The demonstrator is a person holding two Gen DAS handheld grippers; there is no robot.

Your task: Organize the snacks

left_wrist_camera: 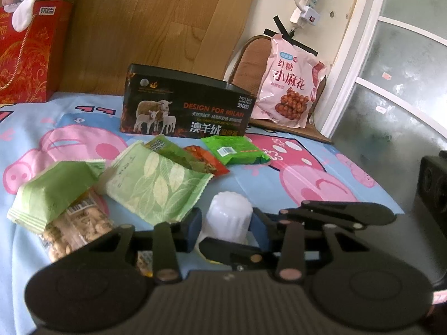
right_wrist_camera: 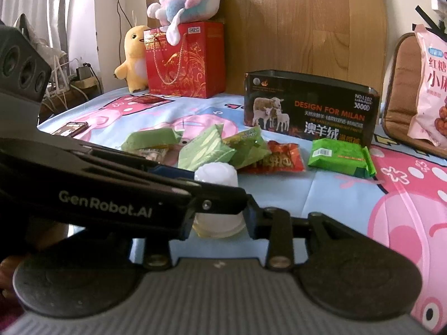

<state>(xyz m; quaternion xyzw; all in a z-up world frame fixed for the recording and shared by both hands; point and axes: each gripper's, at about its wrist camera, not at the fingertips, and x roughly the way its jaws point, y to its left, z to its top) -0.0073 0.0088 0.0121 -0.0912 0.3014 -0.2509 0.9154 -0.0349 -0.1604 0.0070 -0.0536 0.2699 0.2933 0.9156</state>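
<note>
Left claw (left_wrist_camera: 226, 226) closed on white ribbed jelly cup (left_wrist_camera: 227, 216), blue pads against both its sides. Second claw (left_wrist_camera: 329, 212) reaches in from right at cup. Beyond: green leaf-print packets (left_wrist_camera: 156, 184), peanut bag (left_wrist_camera: 75, 231), open black tin (left_wrist_camera: 187, 106) on pig-print sheet (left_wrist_camera: 307, 173), pink snack bag (left_wrist_camera: 290, 83) behind

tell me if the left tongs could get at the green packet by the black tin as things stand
Probably not yet. The left tongs are shut on the white cup. The path to the green packet beside the black tin looks clear over bare sheet.
</note>
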